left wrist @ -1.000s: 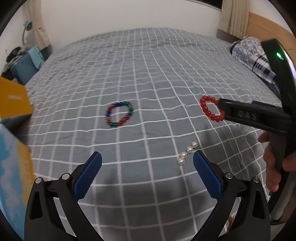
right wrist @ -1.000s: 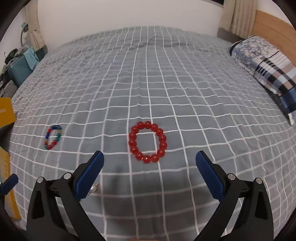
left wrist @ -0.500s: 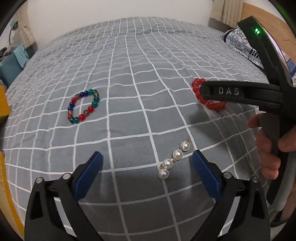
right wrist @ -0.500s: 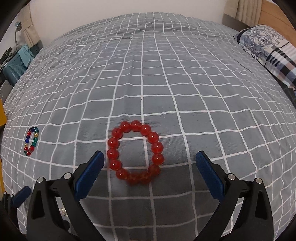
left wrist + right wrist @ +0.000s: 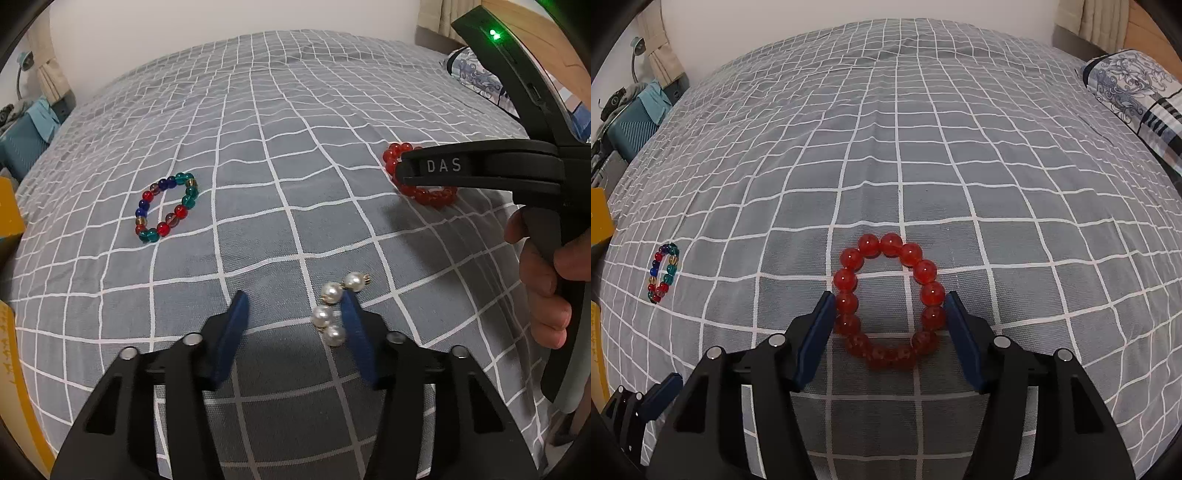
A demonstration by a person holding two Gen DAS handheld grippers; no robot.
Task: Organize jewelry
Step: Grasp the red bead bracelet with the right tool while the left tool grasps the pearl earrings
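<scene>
A grey checked bed carries all the jewelry. The right tool sits low, its part-open blue pads flanking the red bead bracelet without clamping it. The left tool, also part open, has the pearl strand against its right pad; the multicoloured bracelet lies apart.

Both hand-held grippers, left & right, low, jaws half-closed.
</scene>
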